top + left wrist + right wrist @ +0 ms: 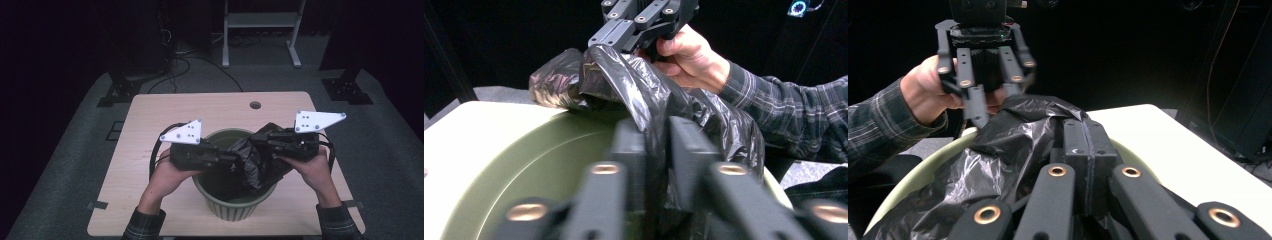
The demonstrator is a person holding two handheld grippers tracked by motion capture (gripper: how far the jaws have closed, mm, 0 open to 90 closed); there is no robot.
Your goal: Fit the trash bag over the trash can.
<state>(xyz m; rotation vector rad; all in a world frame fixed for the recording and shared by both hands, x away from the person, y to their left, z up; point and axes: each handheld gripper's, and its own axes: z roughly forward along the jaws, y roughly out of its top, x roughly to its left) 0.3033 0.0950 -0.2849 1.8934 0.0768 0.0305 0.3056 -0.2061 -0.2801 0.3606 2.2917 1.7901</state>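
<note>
A round green bin (235,211) stands at the table's near edge, and a crumpled black plastic bag (250,165) hangs over its opening. My left gripper (234,159) is above the bin's left rim, shut on a fold of the bag (644,85), which runs up between its jaws (656,145). My right gripper (256,141) is at the bin's far right rim, jaws pressed together (1089,135) on the bag's edge (1008,145). In the left gripper view the right gripper (611,42) pinches the bag's top. The left gripper (993,107) faces the right gripper's camera across the bin (923,175).
The light wooden table (200,110) has a small round cable hole (255,105) near its far edge. On the grey floor behind stand a white frame (260,20), black stand bases (120,90) and loose cables (185,65).
</note>
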